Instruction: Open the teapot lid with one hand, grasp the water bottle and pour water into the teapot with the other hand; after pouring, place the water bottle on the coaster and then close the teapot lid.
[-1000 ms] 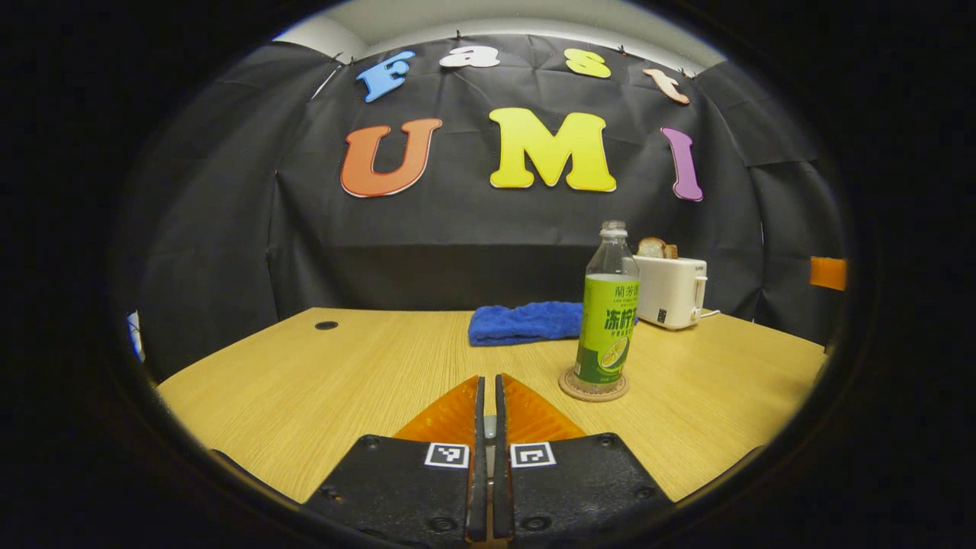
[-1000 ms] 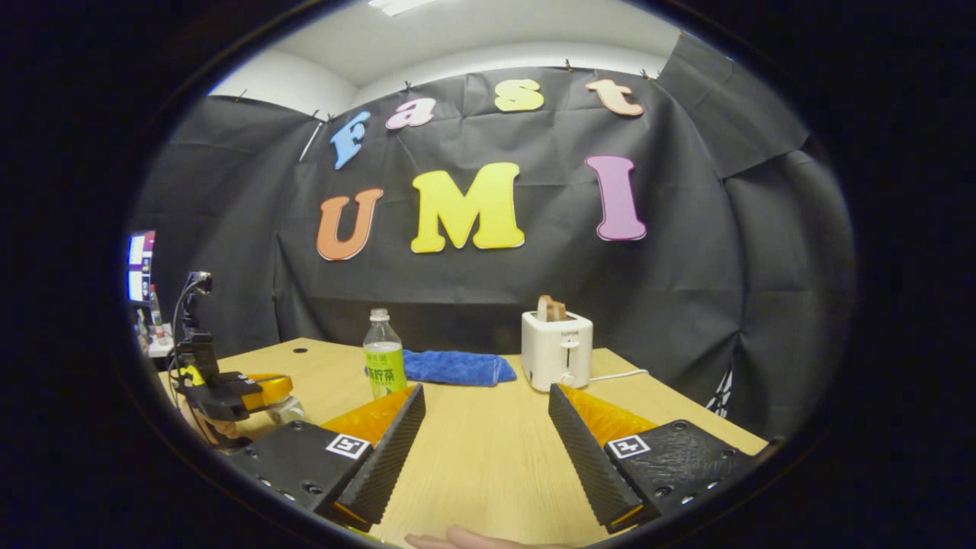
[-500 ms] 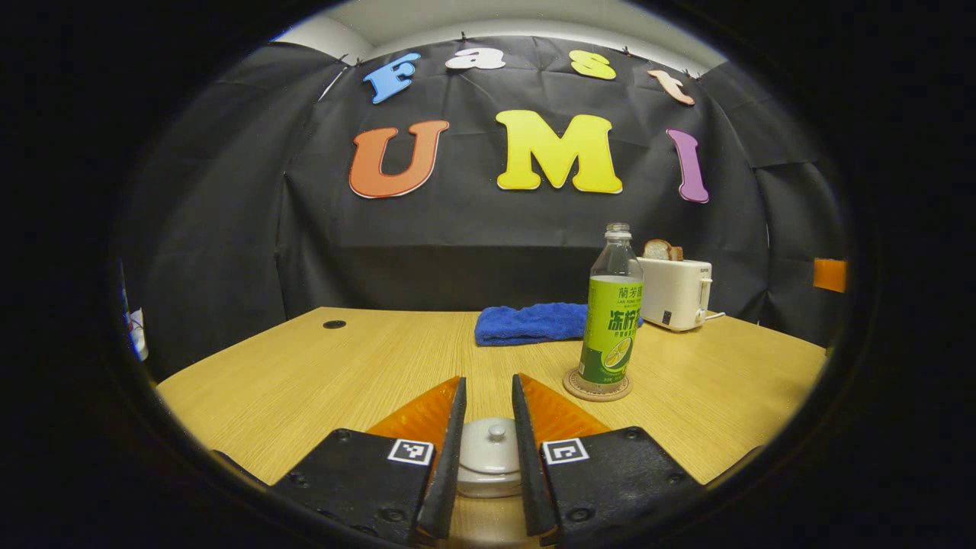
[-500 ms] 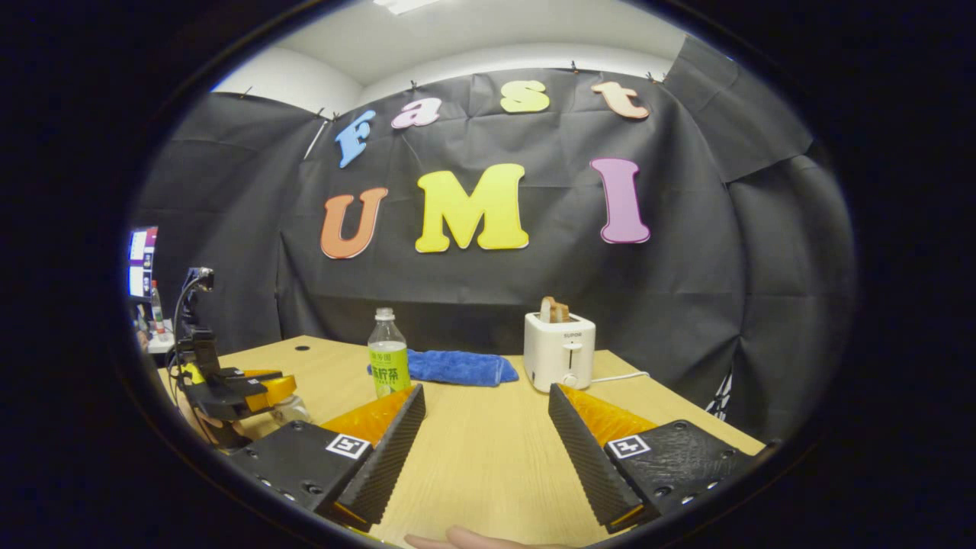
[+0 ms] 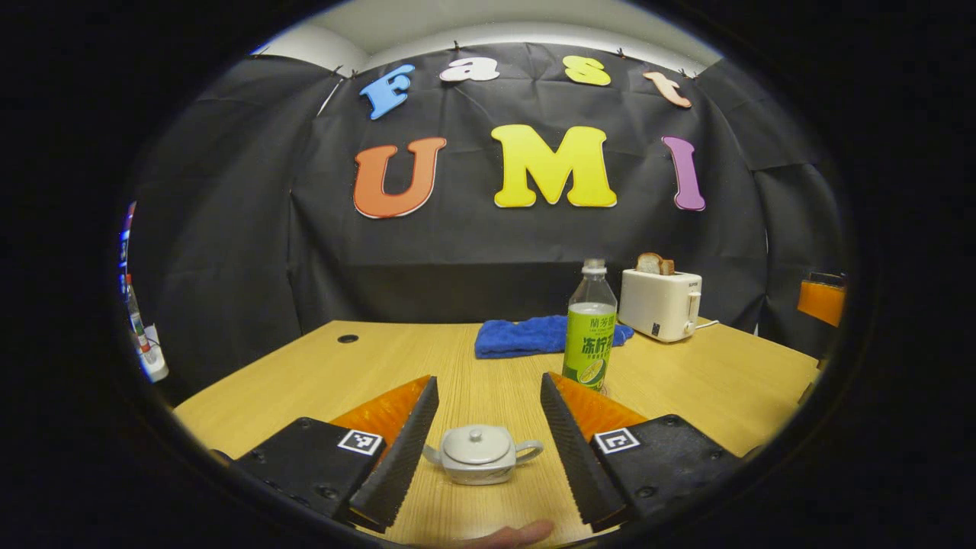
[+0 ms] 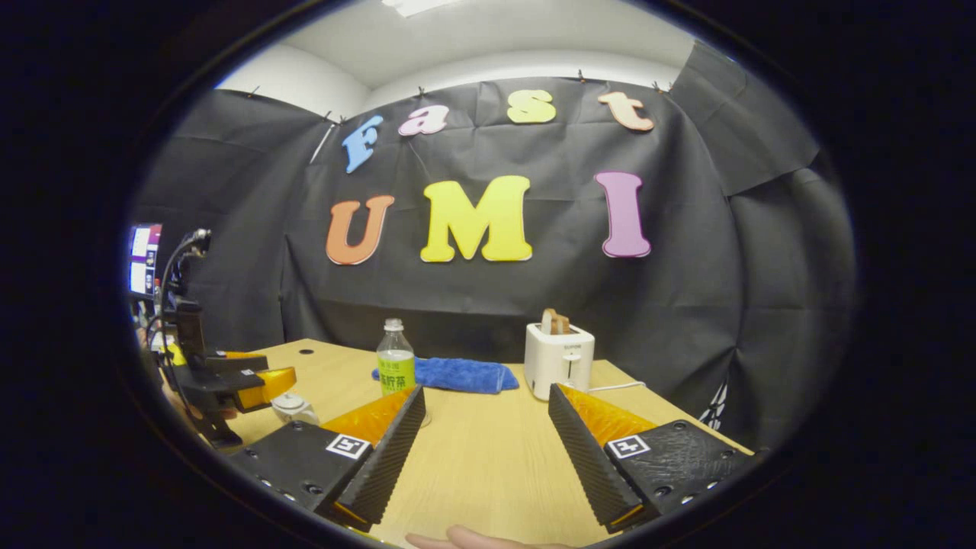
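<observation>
Wooden table (image 5: pixel 320 381) under black cloth carries everything, and low in the left gripper view, at bottom centre, sits the teapot (image 5: pixel 479 456) with its lid (image 5: pixel 476 444) seated, knob up; the left gripper (image 5: pixel 488 446) frames it with fingers spread wide on either side and touching nothing, which reads as a release after closing the pot. Right of centre, the water bottle (image 5: pixel 589 335) stands upright just past the gripper's right-hand finger, its base hidden, so whether it rests on the coaster cannot be told. Behind it lie a blue cloth (image 5: pixel 534 336) and a toaster (image 5: pixel 659 303). Low in the right gripper view, the right gripper (image 6: pixel 486 450) is spread too, holding nothing, over bare wood
</observation>
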A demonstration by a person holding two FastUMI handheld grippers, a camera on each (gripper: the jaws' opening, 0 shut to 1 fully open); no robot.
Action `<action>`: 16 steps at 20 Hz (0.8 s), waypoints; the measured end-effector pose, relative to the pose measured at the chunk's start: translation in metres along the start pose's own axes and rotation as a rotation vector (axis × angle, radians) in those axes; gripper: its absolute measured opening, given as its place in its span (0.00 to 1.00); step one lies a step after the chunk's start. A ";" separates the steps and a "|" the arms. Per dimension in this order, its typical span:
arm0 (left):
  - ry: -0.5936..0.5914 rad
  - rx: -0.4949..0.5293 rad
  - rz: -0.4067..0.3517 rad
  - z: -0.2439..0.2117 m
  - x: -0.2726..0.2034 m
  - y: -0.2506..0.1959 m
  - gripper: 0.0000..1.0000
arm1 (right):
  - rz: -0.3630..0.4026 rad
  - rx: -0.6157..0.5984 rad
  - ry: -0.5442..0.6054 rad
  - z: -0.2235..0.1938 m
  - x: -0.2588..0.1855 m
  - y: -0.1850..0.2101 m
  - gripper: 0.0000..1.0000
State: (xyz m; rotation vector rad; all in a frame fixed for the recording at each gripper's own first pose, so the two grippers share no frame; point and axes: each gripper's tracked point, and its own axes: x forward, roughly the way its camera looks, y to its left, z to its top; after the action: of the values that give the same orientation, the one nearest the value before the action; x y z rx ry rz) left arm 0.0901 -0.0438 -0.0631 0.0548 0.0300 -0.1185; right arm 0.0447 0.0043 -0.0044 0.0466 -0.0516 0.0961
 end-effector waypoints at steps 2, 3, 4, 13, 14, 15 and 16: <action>-0.016 0.003 0.016 0.014 -0.022 0.000 0.95 | 0.004 -0.017 0.006 -0.005 0.002 0.005 0.97; -0.031 -0.003 0.013 0.023 -0.032 -0.002 0.98 | 0.010 -0.021 0.016 -0.008 0.001 0.010 0.97; -0.049 -0.007 0.007 0.032 -0.045 -0.005 0.99 | 0.022 -0.018 0.026 -0.009 -0.001 0.017 0.97; -0.021 -0.020 0.006 0.048 -0.102 -0.005 0.98 | -0.031 -0.057 0.040 0.002 -0.047 0.023 0.97; -0.016 -0.008 0.015 0.046 -0.105 -0.002 0.98 | -0.032 -0.061 0.056 -0.002 -0.052 0.024 0.97; -0.012 0.004 0.028 0.046 -0.107 0.002 0.98 | -0.036 -0.076 0.075 -0.004 -0.058 0.022 0.95; -0.006 0.003 0.036 0.045 -0.107 0.004 0.98 | -0.060 -0.087 0.083 -0.002 -0.063 0.015 0.95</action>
State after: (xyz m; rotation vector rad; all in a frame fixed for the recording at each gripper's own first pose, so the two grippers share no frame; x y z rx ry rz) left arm -0.0148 -0.0302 -0.0141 0.0581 0.0229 -0.0830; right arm -0.0189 0.0130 -0.0093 -0.0426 0.0288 0.0359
